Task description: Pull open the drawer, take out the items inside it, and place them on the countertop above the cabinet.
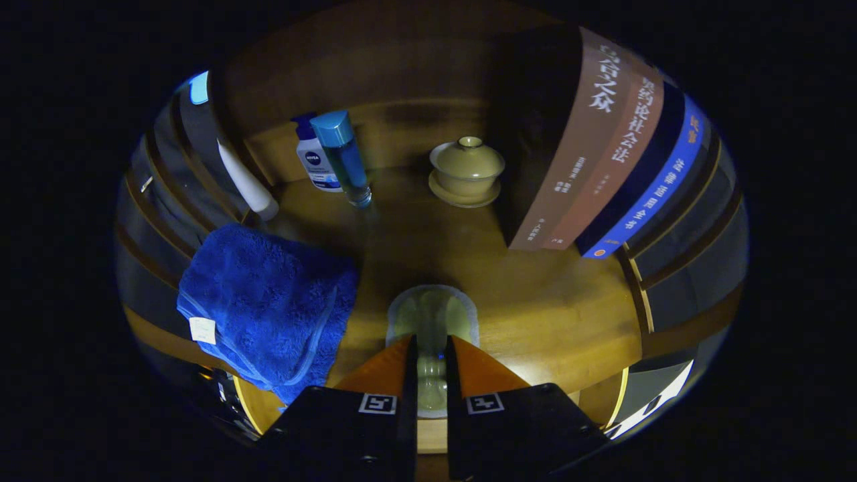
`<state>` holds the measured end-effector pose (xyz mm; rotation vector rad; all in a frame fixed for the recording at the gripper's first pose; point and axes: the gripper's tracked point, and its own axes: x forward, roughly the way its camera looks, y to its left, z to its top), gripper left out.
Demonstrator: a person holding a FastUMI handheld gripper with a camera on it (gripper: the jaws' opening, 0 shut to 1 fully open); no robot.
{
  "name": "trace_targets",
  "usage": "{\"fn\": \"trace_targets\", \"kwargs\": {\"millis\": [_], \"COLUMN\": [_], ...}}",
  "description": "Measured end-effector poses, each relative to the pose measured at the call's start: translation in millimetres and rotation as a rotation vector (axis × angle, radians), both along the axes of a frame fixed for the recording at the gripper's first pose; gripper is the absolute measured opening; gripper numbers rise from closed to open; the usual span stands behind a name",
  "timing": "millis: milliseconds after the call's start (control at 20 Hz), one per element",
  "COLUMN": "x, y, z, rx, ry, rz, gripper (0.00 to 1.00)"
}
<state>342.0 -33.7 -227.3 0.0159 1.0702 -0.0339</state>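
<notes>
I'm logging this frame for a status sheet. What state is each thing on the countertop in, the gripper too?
gripper: fingers shut on the clear glass
clear glass: held between the fingers, on or just above the countertop
blue towel: folded, hanging over the countertop's edge
blue-capped bottle: upright, capped
white lotion bottle: upright, behind it
lidded tea bowl: lid on, on its saucer
books: standing, closed

Wooden countertop (pixel 535 301), lit from the front. A folded blue towel (pixel 268 304) is laid over its near edge, left of the fingers. Further back, a white lotion bottle (pixel 315 161) and a blue-capped clear bottle (pixel 345 157) are stood side by side, a lidded cup on a saucer (pixel 466 171) to their right. Upright books (pixel 602 154) are set on the right.

The gripper (pixel 429 348) is nearly closed around a pale translucent item (pixel 432 314), which appears to rest on the wood.
</notes>
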Motion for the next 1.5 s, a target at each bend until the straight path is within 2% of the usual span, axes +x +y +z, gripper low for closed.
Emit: {"fn": "trace_targets", "kwargs": {"millis": [300, 450, 650, 1000, 1200, 1500], "x": [0, -2, -12, -35, -72, -146], "y": [-1, 5, 7, 11, 11, 14], "z": [1, 2, 6, 46, 87, 148], "rx": [0.004, 0.038, 0.023, 0.05, 0.085, 0.114], "ry": [0.005, -0.003, -0.038, -0.226, -0.379, -0.683], "rz": [0.0, 0.009, 0.047, 0.057, 0.05, 0.02], "gripper": [0.23, 0.27, 1.0, 0.99, 0.99, 1.0]}}
